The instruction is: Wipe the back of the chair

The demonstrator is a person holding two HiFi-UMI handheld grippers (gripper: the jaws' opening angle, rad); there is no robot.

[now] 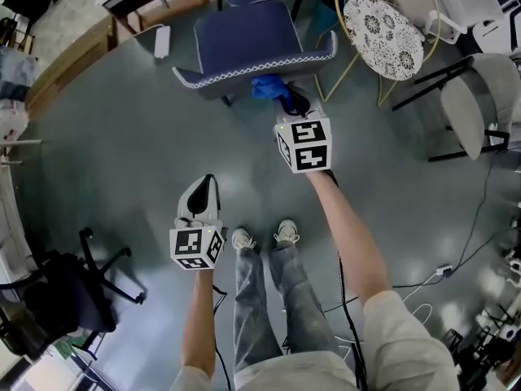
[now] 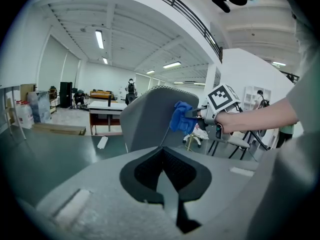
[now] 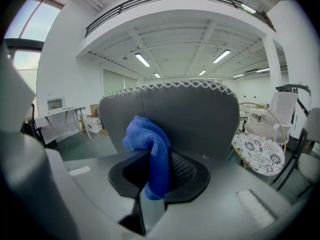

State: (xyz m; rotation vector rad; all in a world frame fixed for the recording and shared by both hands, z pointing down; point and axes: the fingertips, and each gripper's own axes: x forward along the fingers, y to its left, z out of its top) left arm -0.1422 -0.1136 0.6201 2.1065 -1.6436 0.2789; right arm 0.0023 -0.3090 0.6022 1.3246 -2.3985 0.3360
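Note:
The grey chair (image 1: 244, 39) with white-stitched top edge stands ahead of me, its back (image 3: 190, 119) facing me. My right gripper (image 1: 286, 98) is shut on a blue cloth (image 3: 152, 149), which it holds against the chair back (image 2: 150, 119) just below the top edge; the cloth (image 1: 267, 87) bunches beside the jaws (image 2: 181, 118). My left gripper (image 1: 205, 190) hangs lower and to the left, away from the chair, its jaws closed together with nothing between them (image 2: 163, 171).
A round gold-wire chair with patterned cushion (image 1: 383, 35) stands right of the grey chair. A grey-seat chair (image 1: 468, 108) is farther right. A black office chair base (image 1: 73, 287) sits lower left. Cables and a power strip (image 1: 440, 272) lie on the floor right.

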